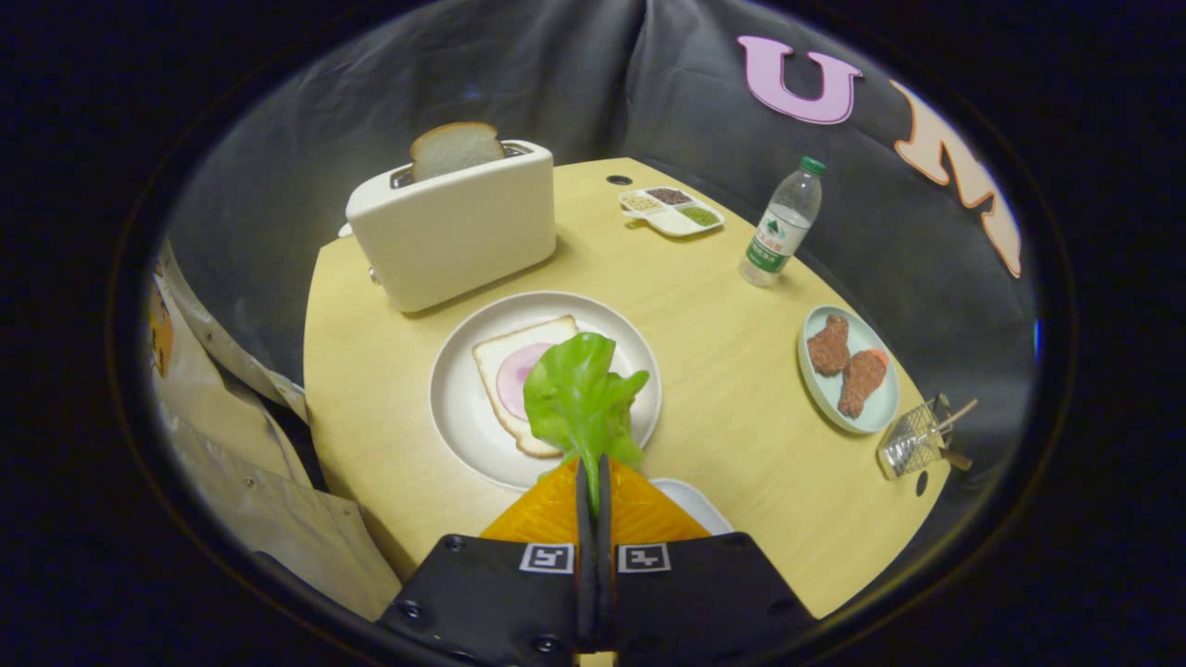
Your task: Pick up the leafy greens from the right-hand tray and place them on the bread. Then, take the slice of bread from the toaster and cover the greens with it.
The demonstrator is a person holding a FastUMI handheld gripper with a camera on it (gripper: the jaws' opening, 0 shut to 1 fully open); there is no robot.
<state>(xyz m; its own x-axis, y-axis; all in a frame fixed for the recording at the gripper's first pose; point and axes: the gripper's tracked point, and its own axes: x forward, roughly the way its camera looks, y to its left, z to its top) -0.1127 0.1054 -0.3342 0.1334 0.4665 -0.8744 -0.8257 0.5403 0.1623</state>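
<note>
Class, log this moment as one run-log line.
tool: shut on lettuce | lettuce: above bread on plate | toaster slice: in toaster

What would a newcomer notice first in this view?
The bright green lettuce leaf, pinched between the closed fingers of the hand-held gripper, hanging over the bread slice with ham on the white plate. Beyond the plate stands the cream toaster with a bread slice poking out.

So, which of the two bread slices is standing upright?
The slice in the toaster stands upright in the toaster's slot. The other slice lies flat on the white plate, beyond the gripper that holds the greens.
</note>
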